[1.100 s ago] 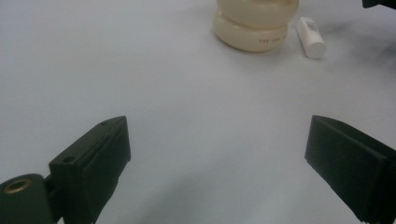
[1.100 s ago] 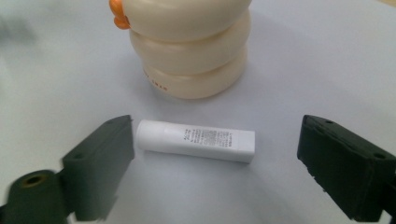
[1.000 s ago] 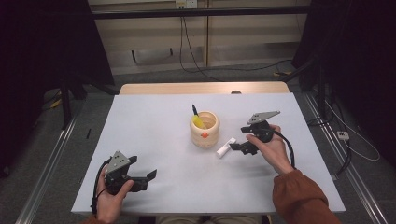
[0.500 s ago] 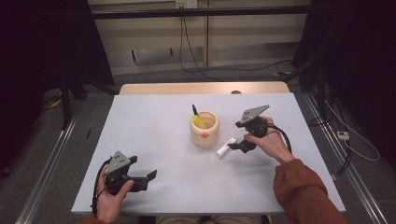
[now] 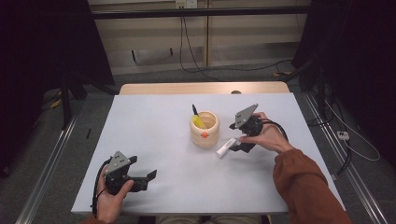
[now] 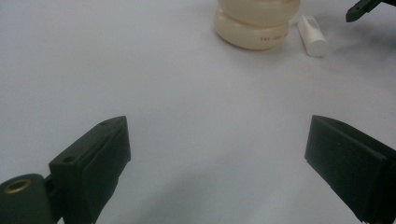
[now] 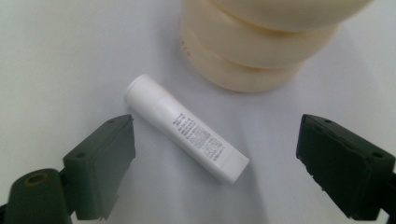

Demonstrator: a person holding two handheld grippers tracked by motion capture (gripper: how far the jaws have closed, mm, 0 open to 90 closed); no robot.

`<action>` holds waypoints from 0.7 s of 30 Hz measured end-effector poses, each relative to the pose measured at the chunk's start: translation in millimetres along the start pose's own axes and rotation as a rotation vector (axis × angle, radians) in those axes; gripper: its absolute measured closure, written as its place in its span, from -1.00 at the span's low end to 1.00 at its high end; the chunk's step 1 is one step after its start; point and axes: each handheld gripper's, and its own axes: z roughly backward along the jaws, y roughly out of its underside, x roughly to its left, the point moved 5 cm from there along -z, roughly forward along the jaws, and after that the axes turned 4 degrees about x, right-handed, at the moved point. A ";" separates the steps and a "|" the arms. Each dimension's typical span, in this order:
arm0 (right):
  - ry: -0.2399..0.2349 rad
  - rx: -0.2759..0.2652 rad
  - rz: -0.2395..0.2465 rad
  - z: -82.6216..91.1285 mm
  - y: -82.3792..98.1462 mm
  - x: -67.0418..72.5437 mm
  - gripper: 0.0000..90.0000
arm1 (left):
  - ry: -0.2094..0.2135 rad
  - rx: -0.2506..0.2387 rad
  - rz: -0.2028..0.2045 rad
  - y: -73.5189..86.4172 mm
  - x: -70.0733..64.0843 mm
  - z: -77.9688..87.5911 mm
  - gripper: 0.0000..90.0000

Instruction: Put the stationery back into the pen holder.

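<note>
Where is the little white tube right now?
The white tube lies flat on the table, right of the cream pot in the high view, between the open right gripper's jaws, untouched.

black tools, grey plates, rust sleeve

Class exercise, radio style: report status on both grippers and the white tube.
Right gripper open, jaws just closing slightly, straddling white tube lying flat. Left gripper open, idle. Cream pot close beside the tube.
</note>
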 end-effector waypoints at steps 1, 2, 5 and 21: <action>-0.007 0.004 0.019 -1.2 -1.8 0.7 -0.71 | 0.000 -0.001 0.002 0.1 0.1 -0.2 -0.85; -0.018 0.014 0.043 -2.2 -3.2 1.6 -0.69 | -0.001 0.000 0.001 0.1 0.2 -0.4 -0.85; -0.037 0.067 0.115 -6.0 -6.5 3.3 -0.64 | -0.001 0.001 0.002 0.1 0.0 -0.5 -0.85; -0.070 0.267 0.395 -16.8 -16.1 8.4 -0.16 | -0.001 0.003 -0.001 0.7 0.2 -0.1 -0.85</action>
